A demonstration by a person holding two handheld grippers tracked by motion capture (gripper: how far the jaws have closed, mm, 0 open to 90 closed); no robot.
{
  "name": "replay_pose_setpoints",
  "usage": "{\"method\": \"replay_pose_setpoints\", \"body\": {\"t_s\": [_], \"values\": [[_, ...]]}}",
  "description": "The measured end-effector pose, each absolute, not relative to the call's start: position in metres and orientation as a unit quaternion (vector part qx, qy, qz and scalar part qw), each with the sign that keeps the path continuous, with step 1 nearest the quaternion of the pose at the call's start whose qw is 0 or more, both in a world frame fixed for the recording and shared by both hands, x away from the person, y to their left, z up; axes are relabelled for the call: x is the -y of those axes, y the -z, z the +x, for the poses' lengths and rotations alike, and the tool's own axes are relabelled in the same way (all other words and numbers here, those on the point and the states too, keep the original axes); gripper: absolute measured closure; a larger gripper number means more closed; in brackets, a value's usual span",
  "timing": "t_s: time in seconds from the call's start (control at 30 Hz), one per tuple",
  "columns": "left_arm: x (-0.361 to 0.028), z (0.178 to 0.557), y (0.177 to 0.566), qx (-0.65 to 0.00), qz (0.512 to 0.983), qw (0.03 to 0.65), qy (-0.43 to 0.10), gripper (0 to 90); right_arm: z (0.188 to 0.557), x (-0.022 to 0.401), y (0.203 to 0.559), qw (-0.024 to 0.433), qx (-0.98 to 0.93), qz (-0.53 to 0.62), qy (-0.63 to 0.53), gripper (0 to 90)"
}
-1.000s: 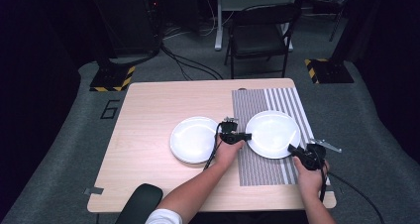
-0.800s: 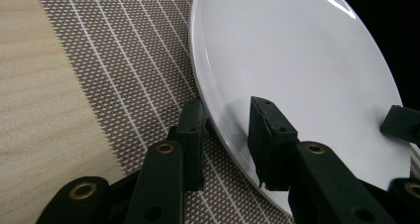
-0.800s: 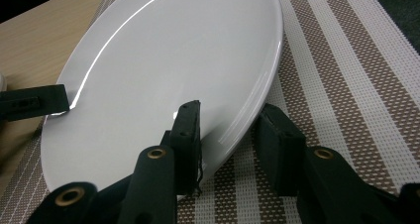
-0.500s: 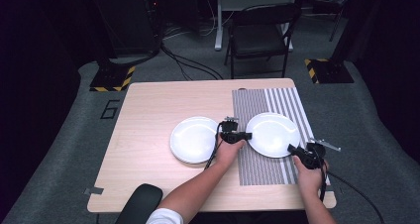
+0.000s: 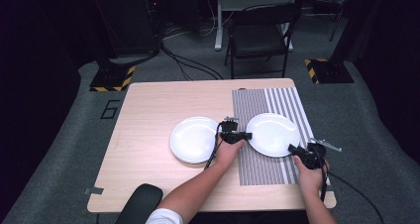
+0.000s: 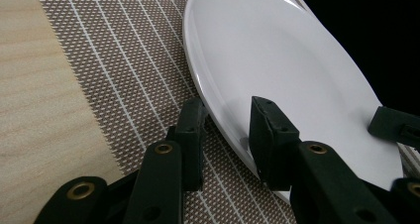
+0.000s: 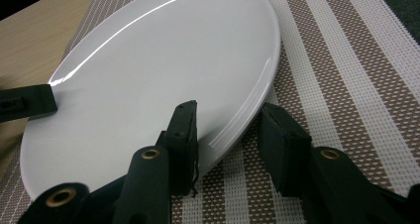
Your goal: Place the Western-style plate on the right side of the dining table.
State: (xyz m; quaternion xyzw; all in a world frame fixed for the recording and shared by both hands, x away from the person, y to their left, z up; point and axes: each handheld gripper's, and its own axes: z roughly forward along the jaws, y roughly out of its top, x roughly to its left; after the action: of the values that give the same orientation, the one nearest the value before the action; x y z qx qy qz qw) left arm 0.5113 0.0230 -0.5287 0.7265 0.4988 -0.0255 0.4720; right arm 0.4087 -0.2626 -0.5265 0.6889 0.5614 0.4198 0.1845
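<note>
Here, wooden table (image 5: 158,110), striped placemat (image 5: 257,105), grey carpet (image 5: 74,130)

So there's two plates on the table (image 5: 148,135). One plate (image 5: 274,134) sits on the placemat (image 5: 262,169), between the two tools: the left tool (image 5: 236,135) is at its left edge, jaws straddling the rim, and the right tool (image 5: 297,152) is at its near right edge, jaws either side of the rim too. The other plate (image 5: 194,139) is on bare table, just left of the left tool. Chair (image 5: 260,33) is way behind the table.
</note>
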Motion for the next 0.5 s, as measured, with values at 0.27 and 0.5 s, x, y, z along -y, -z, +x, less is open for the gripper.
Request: {"method": "replay_pose_setpoints", "body": {"t_s": [0.27,0.5], "values": [[-0.025,0.511,0.528,-0.5,0.726,0.471,0.024,63.3,0.405,0.261,0.525,0.183,-0.569,0.687,-0.413,57.6],[-0.034,0.511,0.525,-0.504,0.718,0.48,0.018,58.9,0.4,0.263,0.521,0.177,-0.565,0.683,-0.427,58.0]]}}
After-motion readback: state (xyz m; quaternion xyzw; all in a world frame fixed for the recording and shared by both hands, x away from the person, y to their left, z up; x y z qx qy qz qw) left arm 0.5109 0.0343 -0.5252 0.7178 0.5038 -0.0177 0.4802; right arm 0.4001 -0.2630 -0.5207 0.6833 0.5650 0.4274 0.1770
